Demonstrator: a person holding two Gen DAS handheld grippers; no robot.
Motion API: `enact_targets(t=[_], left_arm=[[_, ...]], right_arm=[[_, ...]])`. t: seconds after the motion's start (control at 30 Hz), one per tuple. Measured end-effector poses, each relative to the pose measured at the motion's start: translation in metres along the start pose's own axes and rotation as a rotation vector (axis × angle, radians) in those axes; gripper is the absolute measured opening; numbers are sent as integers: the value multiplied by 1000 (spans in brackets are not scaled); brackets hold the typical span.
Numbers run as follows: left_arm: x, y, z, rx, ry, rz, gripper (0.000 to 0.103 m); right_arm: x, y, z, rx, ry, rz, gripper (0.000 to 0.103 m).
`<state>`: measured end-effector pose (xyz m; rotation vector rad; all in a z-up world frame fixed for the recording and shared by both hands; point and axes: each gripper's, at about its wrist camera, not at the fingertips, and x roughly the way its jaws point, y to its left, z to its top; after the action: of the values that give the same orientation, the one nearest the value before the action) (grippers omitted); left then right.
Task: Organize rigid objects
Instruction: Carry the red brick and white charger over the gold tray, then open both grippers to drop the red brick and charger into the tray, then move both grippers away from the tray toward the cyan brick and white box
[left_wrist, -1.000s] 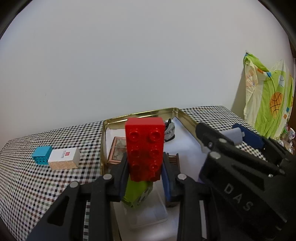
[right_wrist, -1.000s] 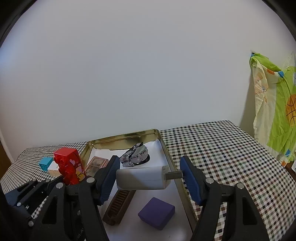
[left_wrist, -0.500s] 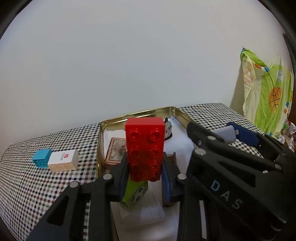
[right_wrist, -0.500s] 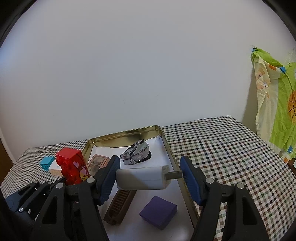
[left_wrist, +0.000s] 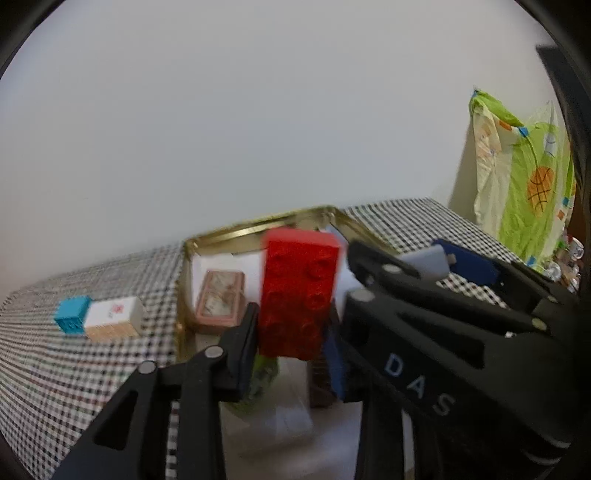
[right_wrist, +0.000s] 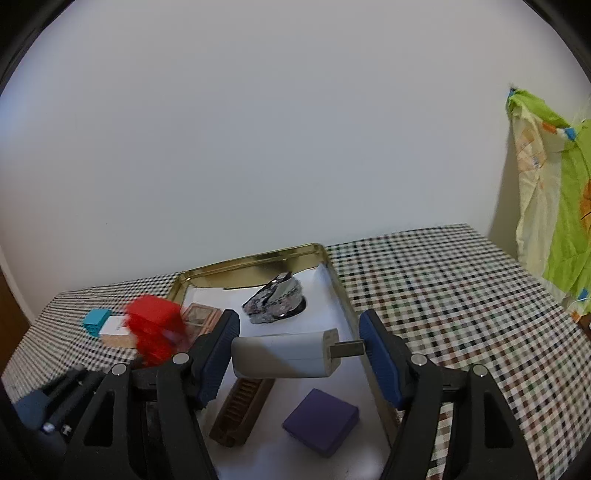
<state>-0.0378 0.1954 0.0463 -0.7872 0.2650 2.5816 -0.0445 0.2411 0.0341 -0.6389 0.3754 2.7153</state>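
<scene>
left gripper (left_wrist: 291, 343) | jaws just been opening, red building brick (left_wrist: 299, 295) between them, upright long axis tilting, over gold tray (left_wrist: 258, 225) | right gripper (right_wrist: 299, 347) | jaws pinching white USB charger (right_wrist: 284, 354) endwise, crosswise above tray

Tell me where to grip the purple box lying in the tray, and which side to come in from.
Take the purple box across two opposite side walls, coming down from above. It lies flat on the tray floor, so only its low sides offer parallel faces. It sits turned cornerwise, so roll the gripper to match. The brown comb-like block lies apart on its left, leaving room for a finger.
</scene>
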Motion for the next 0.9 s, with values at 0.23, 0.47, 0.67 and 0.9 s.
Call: enact_targets(t=[0.23,0.47,0.67,0.9], left_arm=[[-2,3,4,-65,16,-15,94],[-1,7,6,-101,32,-38,101],[-1,7,8,-111,37,-45,102],[-6,15,4,-113,23,-7,102]], right_arm=[[-4,-6,1,48,-30,46,87],[-5,-10,0,86,-26,62,88],[-13,-12,2,90,-51,28,88],[-24,-25,-1,146,-89,4,88]])
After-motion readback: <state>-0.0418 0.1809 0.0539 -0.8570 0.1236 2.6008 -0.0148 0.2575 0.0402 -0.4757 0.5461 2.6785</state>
